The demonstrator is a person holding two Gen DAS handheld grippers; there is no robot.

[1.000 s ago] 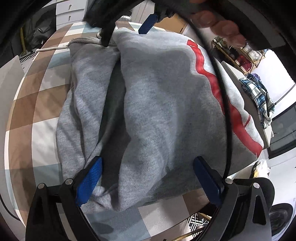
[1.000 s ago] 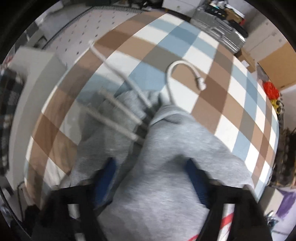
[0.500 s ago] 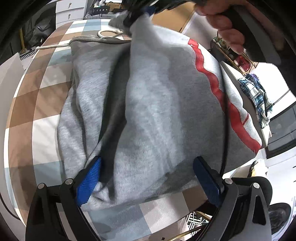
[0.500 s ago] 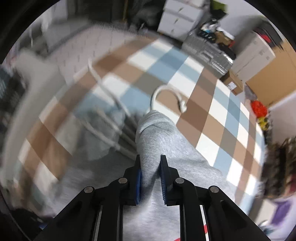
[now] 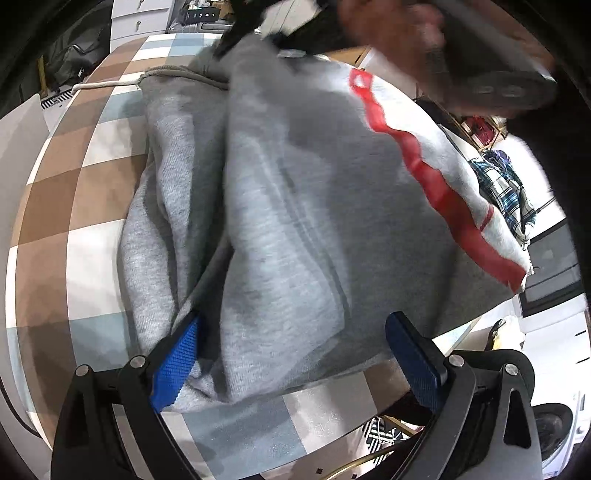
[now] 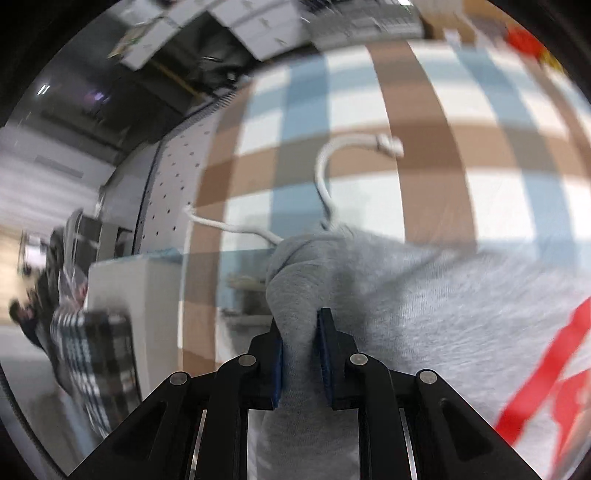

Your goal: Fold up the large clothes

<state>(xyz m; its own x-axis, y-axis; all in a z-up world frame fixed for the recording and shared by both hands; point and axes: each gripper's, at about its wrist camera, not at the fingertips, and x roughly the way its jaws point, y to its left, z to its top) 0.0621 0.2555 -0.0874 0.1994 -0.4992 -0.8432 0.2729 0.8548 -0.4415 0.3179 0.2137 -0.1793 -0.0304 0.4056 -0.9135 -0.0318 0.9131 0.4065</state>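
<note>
Hoodie [image 5: 280, 206] is sprawled across my table with the checked tablecloth [image 5: 66, 206], brown, white and pale blue squares. It's grey with a wavy red stripe [image 5: 436, 184] running down one side, and it's bunched up into a few thick folds rather than lying flat.

My right gripper [image 6: 300, 343] is pinched tight on a fat fold of the grey fabric up near the hood end, both blue pads pressing into it from either side. From the left wrist view I can see my right hand [image 5: 402, 29] up at the far end of the hoodie, blurry, with the cloth pulled up toward it there. In the right wrist view, two white drawstrings [image 6: 325, 173] trail out from the hood onto the tablecloth, one curling round with a knot at its tip.

My left gripper [image 5: 291, 354] sits at the near edge of the hoodie with its blue pads [image 5: 177, 362] spread wide. The left pad is tucked against a fold and the right one is right at the hem, with the hem bulging between them, but nothing is squeezed.

Off past the table edge there's some plaid cloth [image 5: 506, 192] hanging, and white drawers [image 5: 136, 18] at the back.
</note>
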